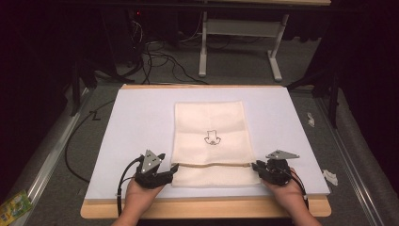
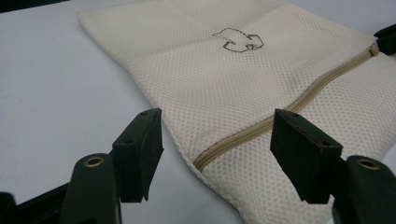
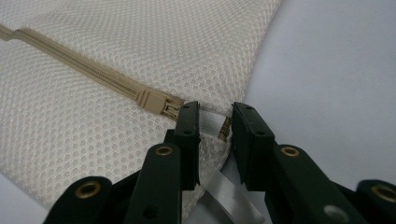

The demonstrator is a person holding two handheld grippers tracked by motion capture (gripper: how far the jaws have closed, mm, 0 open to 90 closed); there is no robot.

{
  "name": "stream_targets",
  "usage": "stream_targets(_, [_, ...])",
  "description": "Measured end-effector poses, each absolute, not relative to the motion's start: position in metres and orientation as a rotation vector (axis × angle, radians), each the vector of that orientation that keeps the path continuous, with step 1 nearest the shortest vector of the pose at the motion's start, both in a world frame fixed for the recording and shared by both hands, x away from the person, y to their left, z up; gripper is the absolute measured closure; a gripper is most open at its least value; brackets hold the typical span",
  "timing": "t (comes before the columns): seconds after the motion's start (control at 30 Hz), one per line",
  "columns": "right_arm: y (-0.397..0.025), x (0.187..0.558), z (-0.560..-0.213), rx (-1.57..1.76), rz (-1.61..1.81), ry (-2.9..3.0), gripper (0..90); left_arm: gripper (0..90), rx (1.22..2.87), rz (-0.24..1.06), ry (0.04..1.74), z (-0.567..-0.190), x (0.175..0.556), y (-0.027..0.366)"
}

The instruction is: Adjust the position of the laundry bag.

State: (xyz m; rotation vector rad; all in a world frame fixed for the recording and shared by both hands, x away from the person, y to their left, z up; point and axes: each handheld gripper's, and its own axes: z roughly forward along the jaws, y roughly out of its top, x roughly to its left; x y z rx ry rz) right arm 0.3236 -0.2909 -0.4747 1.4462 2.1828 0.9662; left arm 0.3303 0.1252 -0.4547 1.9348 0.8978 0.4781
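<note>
Overhead, a cream mesh bag [image 1: 210,141] lies flat at the middle of a white board [image 1: 136,122]. The left gripper [image 1: 173,168] sits at the bag's near left edge, the right gripper [image 1: 255,165] at its near right edge, both level with the zipper [image 1: 214,165]. In the left gripper view, the jaws stand wide apart astride the zipper's end, gripping nothing. In the right gripper view, the jaws are nearly closed around the bag's edge just past the zipper slider [image 3: 156,102]; whether they pinch it, I cannot tell.

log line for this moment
scene: mesh bag flat on board | left gripper open at zipper end | right gripper closing near zipper pull
</note>
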Motion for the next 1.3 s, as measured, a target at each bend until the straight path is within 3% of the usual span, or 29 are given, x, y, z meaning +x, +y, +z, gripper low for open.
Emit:
stream_targets(0.37, [-0.291,0.326,-0.473,1.393,0.967,2.23,83.3,35.0,1.937,0.464,0.891,-0.454,0.33,0.123])
stream_targets(1.3, [-0.299,0.321,-0.462,1.305,1.054,2.216,84.1,35.5,1.922,0.348,0.846,-0.459,0.325,0.104])
